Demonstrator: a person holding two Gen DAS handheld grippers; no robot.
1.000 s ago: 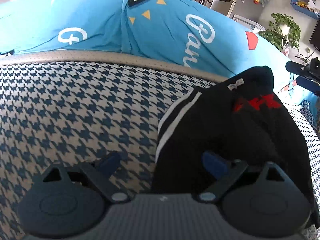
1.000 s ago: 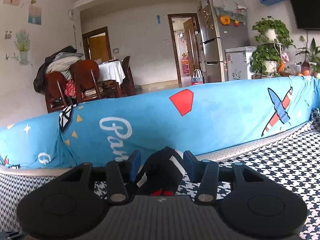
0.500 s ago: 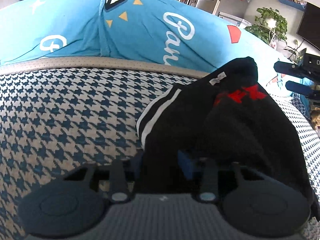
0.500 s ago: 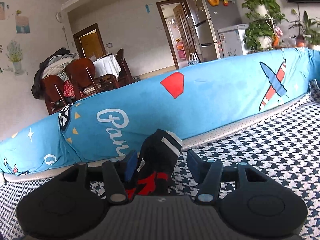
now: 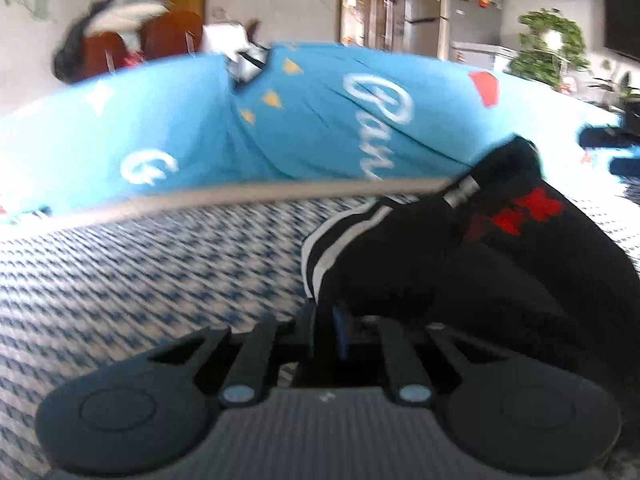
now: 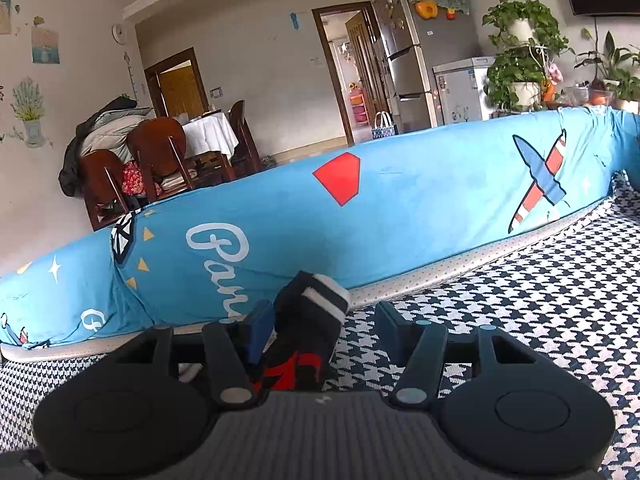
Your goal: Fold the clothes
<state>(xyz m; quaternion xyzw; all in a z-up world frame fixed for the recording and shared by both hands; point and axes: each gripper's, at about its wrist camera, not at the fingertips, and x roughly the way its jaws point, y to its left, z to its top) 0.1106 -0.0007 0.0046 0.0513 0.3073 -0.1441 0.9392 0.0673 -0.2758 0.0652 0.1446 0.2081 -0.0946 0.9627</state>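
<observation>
The left claw (image 5: pixel 324 326) is seen pinched shut on the striped hem of the black garment (image 5: pixel 460 272), bunched near the sofa (image 5: pixel 140 280) seat's back edge. Soft and limp, it is best held at hems. The right claw (image 6: pixel 324 330) stands open around a striped fold.

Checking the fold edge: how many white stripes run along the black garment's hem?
2, side by side on the hem of the black garment, just beyond the left gripper clamping it; the stripes may continue out of sight.
</observation>
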